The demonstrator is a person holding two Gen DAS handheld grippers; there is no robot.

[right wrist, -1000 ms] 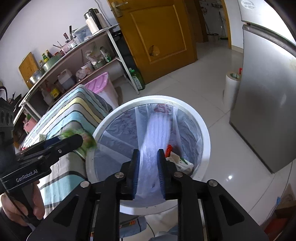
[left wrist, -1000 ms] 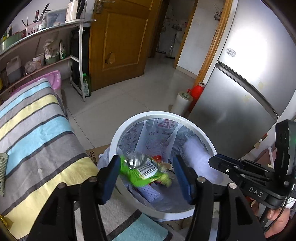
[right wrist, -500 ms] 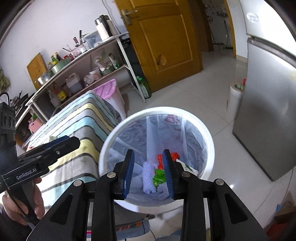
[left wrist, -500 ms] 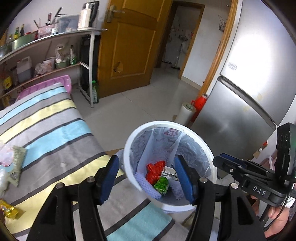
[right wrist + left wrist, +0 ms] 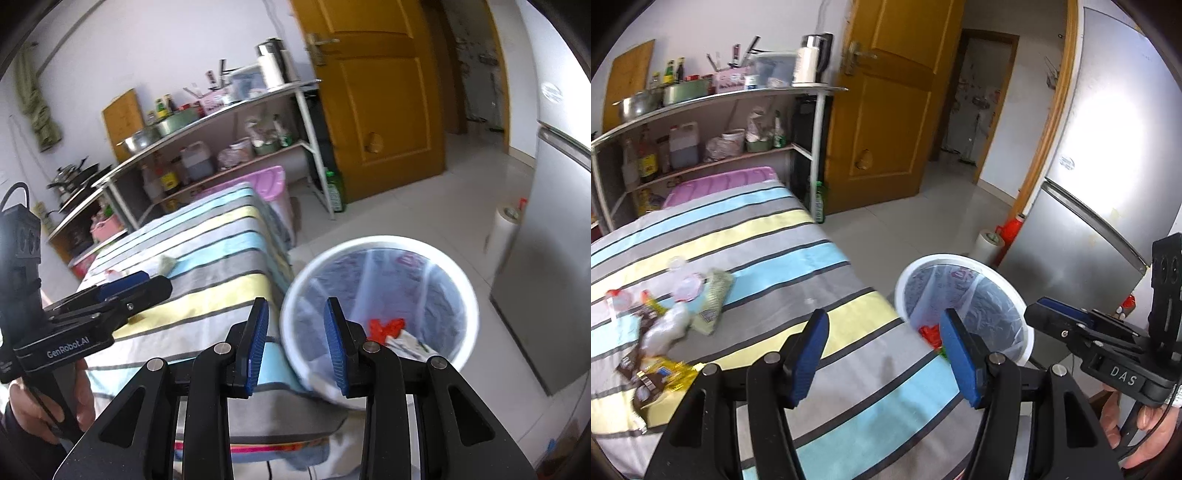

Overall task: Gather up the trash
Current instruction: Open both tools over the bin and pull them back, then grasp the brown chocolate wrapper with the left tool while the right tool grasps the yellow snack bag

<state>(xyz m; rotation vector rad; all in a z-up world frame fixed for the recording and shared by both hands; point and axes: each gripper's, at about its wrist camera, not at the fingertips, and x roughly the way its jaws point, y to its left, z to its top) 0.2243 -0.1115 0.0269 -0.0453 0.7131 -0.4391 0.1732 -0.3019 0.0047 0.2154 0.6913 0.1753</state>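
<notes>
A white trash bin [image 5: 1023, 302] [image 5: 469, 284] with a clear liner stands on the floor beside the striped table [image 5: 757, 266] [image 5: 207, 266]. Red and white wrappers [image 5: 388, 328] lie at its bottom. Several wrappers [image 5: 661, 332] remain in a heap on the table's left part, among them a gold packet [image 5: 665, 376] and a pale green pouch [image 5: 714, 299]. My left gripper [image 5: 882, 354] hangs open and empty over the table's near edge. My right gripper [image 5: 295, 339] is open with nothing between its blue pads, above the gap between table and bin.
A silver fridge [image 5: 1108, 184] stands right of the bin, with a paper roll [image 5: 988, 243] and a red container [image 5: 1012, 229] at its foot. A cluttered metal shelf rack [image 5: 720, 122] and a pink tub [image 5: 720, 182] lie behind the table. A brown door [image 5: 886, 110] is beyond.
The green wrapper left my left gripper and dropped into the bin. Both grippers rose and swung left from over the bin toward the table. The right jaws widened.
</notes>
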